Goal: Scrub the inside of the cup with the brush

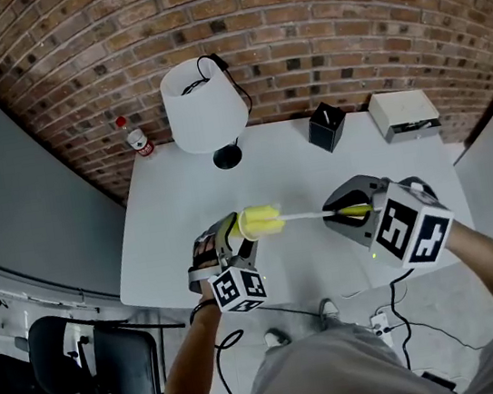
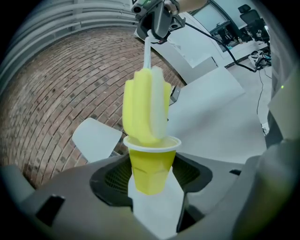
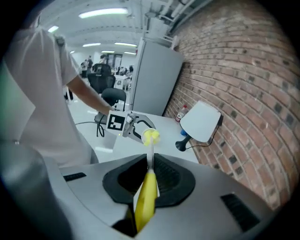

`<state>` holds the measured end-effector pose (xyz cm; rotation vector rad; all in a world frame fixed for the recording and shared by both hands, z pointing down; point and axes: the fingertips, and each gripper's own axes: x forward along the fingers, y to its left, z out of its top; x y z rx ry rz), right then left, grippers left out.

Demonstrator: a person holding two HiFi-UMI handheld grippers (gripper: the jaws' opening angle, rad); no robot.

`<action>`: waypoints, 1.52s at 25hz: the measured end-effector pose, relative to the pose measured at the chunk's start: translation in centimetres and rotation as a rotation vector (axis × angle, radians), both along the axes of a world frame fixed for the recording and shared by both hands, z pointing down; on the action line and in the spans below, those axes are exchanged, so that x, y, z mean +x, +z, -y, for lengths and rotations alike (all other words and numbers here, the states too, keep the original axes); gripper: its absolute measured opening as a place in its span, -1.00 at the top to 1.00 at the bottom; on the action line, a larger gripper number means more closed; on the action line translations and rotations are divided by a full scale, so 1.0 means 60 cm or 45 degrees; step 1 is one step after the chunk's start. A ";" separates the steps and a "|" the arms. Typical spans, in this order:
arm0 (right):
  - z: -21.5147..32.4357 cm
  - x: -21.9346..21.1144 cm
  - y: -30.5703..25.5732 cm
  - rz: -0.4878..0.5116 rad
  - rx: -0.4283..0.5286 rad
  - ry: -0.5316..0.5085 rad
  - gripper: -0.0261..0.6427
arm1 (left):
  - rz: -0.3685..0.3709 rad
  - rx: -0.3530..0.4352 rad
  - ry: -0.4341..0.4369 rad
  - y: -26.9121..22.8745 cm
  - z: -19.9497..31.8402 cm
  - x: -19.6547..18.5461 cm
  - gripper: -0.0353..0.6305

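Note:
My left gripper (image 1: 232, 250) is shut on a small yellow cup (image 2: 149, 161) with a white rim, held above the table's front edge. My right gripper (image 1: 345, 213) is shut on the yellow handle (image 3: 146, 197) of a brush. A thin white stem (image 1: 304, 216) runs left from it to the yellow and white sponge head (image 1: 262, 221). In the left gripper view the sponge head (image 2: 146, 110) stands mostly outside the cup, with its tip just inside the rim. In the right gripper view the cup (image 3: 151, 137) is seen end-on with the sponge at its mouth, the left gripper (image 3: 131, 125) behind it.
On the white table (image 1: 175, 211) stand a white lamp (image 1: 204, 106) with a black base, a black box (image 1: 326, 126), a white box (image 1: 404, 113) and a plastic bottle (image 1: 136, 138). A brick wall runs behind. A black chair (image 1: 88, 362) stands at the lower left.

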<state>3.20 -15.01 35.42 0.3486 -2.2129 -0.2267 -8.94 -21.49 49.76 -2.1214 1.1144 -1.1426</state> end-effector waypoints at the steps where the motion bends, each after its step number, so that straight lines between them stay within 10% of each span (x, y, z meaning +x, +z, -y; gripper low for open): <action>1: -0.004 -0.002 -0.002 -0.039 0.068 -0.047 0.80 | -0.004 -0.003 0.001 -0.001 0.000 0.000 0.05; 14: -0.023 -0.007 0.007 -0.329 0.511 -0.359 0.80 | -0.008 0.000 0.039 -0.008 -0.006 0.012 0.05; 38: -0.026 -0.034 0.051 -0.436 0.639 -0.361 0.80 | 0.007 0.045 0.096 -0.035 -0.028 0.058 0.05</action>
